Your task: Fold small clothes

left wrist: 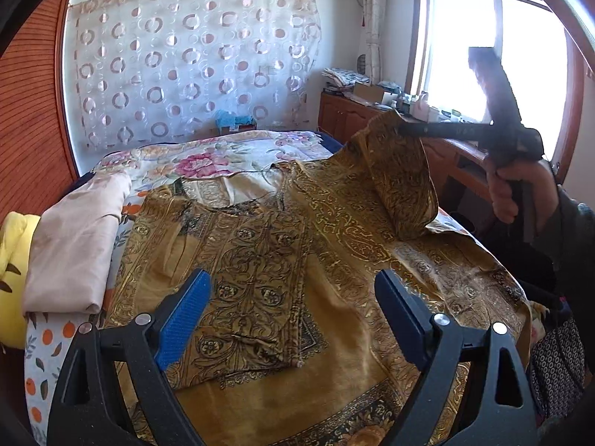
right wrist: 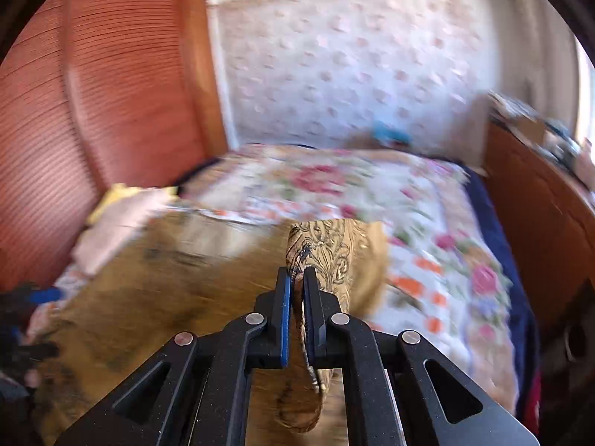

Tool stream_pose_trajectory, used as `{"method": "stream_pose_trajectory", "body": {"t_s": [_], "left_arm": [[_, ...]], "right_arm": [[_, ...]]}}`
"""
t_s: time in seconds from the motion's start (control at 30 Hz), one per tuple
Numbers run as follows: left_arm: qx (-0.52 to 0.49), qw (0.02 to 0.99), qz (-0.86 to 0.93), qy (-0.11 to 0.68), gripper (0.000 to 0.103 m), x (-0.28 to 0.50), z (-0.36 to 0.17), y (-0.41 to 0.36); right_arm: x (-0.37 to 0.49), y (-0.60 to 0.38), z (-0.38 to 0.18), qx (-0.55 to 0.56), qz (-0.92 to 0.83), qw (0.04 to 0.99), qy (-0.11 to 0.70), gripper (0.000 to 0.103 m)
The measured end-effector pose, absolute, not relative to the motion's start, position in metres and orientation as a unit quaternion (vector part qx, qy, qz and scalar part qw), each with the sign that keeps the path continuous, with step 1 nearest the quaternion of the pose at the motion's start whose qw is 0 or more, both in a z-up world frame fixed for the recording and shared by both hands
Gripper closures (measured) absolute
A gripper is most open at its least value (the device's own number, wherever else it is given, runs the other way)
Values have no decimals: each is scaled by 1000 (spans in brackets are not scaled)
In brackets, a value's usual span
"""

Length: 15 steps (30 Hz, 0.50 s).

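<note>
A gold garment with dark paisley print (left wrist: pixel 334 252) lies spread on the bed, its left sleeve folded in over the chest (left wrist: pixel 256 278). My left gripper (left wrist: pixel 293 297) is open and empty, hovering just above the garment's lower part. My right gripper (right wrist: pixel 297 278) is shut on the garment's right sleeve (right wrist: pixel 327 249) and holds it lifted off the bed. In the left wrist view the right gripper (left wrist: pixel 401 128) shows at the upper right with the sleeve (left wrist: pixel 401 182) hanging from it. The right wrist view is motion-blurred.
A folded pink cloth (left wrist: pixel 74 245) on a yellow item (left wrist: pixel 11 260) lies at the bed's left. A floral bedspread (left wrist: pixel 208 160) covers the bed. A wooden cabinet (left wrist: pixel 346 115) with clutter stands by the window at right, a slatted wooden panel (left wrist: pixel 29 111) at left.
</note>
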State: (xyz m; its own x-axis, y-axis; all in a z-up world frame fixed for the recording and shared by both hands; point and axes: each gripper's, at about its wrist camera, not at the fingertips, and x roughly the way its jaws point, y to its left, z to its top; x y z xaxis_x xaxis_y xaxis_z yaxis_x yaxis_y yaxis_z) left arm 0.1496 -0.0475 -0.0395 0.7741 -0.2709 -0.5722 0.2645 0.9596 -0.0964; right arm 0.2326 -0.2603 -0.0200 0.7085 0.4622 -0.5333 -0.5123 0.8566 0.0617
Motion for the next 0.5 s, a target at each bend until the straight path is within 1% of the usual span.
{"method": "stream_pose_trajectory", "body": {"t_s": [0.07, 0.13, 0.2, 0.23, 0.33, 0.5], "left_arm": [[-7, 942, -140, 306, 13, 150, -40, -45], [-7, 942, -139, 306, 13, 149, -41, -42], [-8, 942, -137, 305, 13, 148, -42, -38], [-8, 942, -136, 305, 13, 148, -43, -37], [-10, 942, -133, 307, 13, 148, -44, -32], [-12, 941, -128, 312, 13, 149, -48, -27]], "right_arm": [[223, -236, -12, -65, 280, 918, 274, 97], [218, -214, -12, -84, 292, 909, 286, 87], [215, -203, -15, -95, 292, 906, 293, 62], [213, -200, -18, -101, 290, 905, 294, 59], [215, -208, -28, -120, 270, 906, 303, 58], [218, -208, -47, -130, 256, 889, 356, 58]]}}
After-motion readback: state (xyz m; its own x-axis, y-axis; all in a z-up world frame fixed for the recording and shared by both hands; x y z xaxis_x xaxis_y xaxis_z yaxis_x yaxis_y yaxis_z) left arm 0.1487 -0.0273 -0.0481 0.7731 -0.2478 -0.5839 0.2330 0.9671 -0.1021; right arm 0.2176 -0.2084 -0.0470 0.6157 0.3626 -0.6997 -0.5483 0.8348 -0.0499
